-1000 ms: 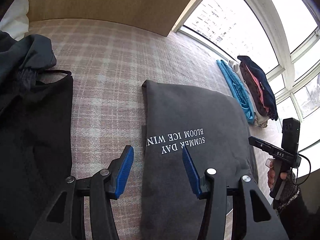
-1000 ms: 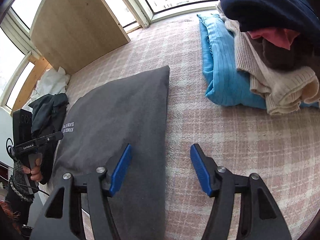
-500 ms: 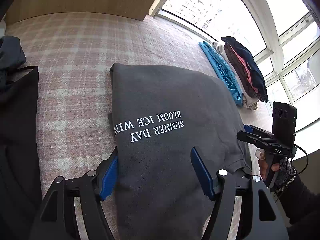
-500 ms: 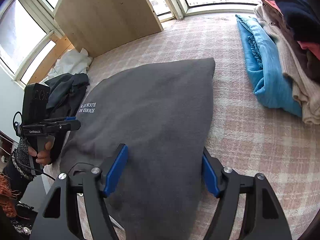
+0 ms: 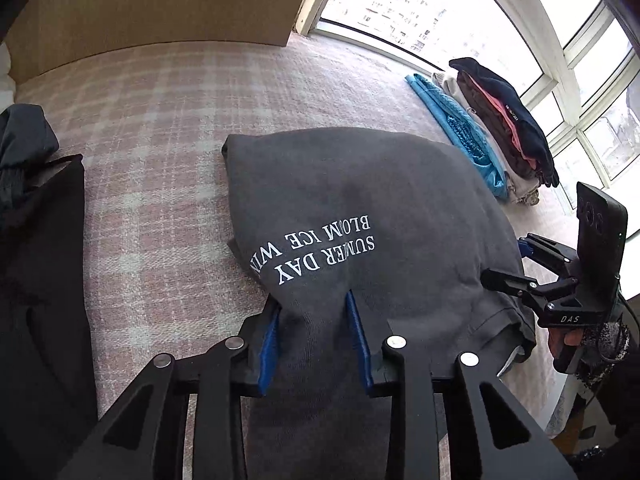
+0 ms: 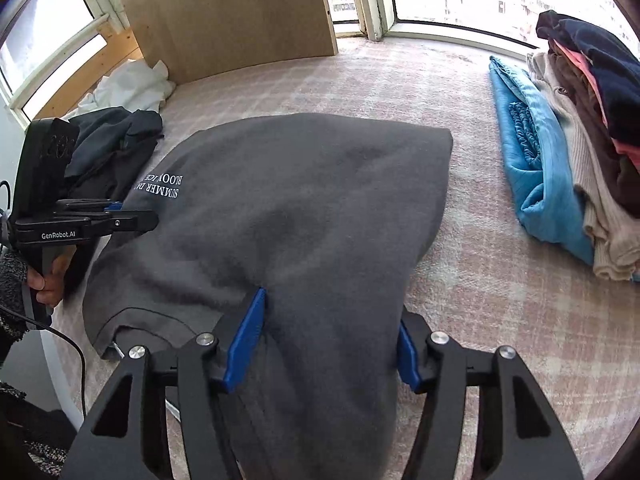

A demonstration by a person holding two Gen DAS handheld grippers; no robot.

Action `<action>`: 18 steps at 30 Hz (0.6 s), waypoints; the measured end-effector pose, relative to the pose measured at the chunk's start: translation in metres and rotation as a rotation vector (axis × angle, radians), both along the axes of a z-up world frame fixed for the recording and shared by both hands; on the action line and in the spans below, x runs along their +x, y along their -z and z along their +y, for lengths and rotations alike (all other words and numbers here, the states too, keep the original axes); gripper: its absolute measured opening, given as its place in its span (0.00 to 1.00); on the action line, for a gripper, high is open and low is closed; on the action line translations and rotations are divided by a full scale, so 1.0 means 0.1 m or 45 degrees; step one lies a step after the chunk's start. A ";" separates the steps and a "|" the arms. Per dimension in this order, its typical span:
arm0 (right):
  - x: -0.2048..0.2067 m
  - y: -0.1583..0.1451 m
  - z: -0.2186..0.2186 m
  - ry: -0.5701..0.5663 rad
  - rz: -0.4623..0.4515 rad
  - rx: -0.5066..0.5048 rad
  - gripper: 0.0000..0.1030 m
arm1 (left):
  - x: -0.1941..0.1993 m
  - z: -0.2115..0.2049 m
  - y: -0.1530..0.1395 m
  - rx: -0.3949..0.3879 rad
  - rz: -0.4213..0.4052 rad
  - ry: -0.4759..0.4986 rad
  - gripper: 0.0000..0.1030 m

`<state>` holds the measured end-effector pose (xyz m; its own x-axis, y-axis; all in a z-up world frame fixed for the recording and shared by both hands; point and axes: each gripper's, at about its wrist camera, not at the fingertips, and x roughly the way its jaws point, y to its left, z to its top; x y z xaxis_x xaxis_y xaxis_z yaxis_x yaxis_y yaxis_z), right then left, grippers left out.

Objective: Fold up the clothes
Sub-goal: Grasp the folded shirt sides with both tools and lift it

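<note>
We have the dark grey sweatshirt with white lettering (image 5: 360, 216) lying across the pink-and-cream checked carpet (image 5: 160, 128), filling the middle of both wrist views, its near hem bunched up toward us at the bottom of each frame. That hem is where we are taking hold, one corner for each hand, so that the cloth can be lifted evenly for a fold.

In the left wrist view the left gripper (image 5: 316, 340) sits at bottom centre with its jaws closing, and a raised ridge of grey cloth is already pinched between the blue pads (image 5: 269, 344). In the right wrist view the right gripper (image 6: 324, 344) is also closing at bottom centre; a wide hump of the same hem fills the gap and the pads seem to press its sides, though the grip looks looser.

The stack of folded garments, bright blue at the base and navy on top (image 6: 576, 136), waits at the right edge, presumably the destination. The heap of dark unfolded clothes (image 6: 116, 144) lies at upper left, beside the pale wooden board (image 6: 228, 12), probably the work not yet done.
</note>
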<state>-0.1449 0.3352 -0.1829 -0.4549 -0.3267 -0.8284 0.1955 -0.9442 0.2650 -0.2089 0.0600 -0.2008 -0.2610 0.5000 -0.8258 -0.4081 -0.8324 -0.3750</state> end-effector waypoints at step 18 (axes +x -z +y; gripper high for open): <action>0.48 -0.85 -0.07 0.165 0.182 -0.161 0.17 | 0.25 0.06 -0.64 0.281 0.133 0.069 0.16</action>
<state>-0.0973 0.3277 -0.0983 -0.6094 -0.3552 -0.7088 0.1190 -0.9249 0.3612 -0.1838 0.0660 -0.1372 -0.3075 0.6808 -0.6647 -0.4959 -0.7109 -0.4987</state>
